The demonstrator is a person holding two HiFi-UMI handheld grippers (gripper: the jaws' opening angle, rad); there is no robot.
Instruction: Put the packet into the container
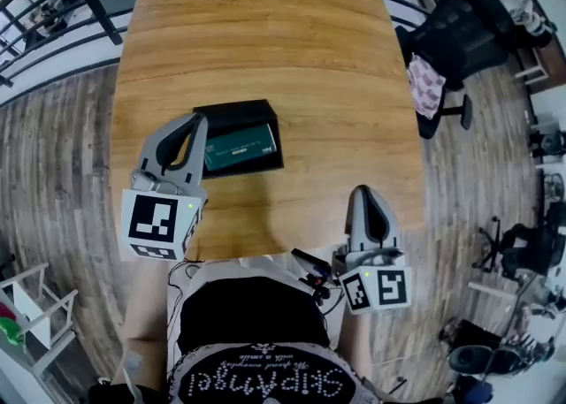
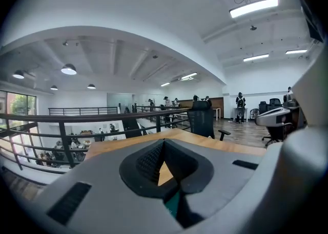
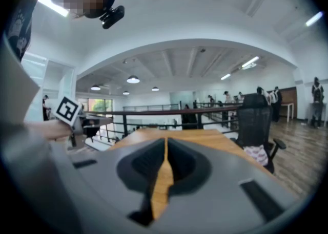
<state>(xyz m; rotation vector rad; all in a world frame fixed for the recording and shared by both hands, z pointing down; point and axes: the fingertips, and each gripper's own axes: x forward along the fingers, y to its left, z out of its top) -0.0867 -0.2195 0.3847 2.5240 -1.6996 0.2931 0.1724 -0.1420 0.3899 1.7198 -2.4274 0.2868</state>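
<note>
Your left gripper (image 1: 195, 124) and right gripper (image 1: 365, 194) are both pale grey with black ribbed pads (image 2: 146, 162), and each has a white cube (image 1: 159, 221) printed with black square markers. The packet (image 1: 240, 147) is dark teal, the container (image 1: 232, 113) is black, and the table (image 1: 265, 40) is a warm honey wood with fine streaked grain. The floor (image 1: 53, 155) is grey-brown planking, the chair (image 1: 460, 22) is black with a pink-and-white patterned cloth (image 1: 426, 84), and your top (image 1: 248, 309) is black with pale dotted lettering.
</note>
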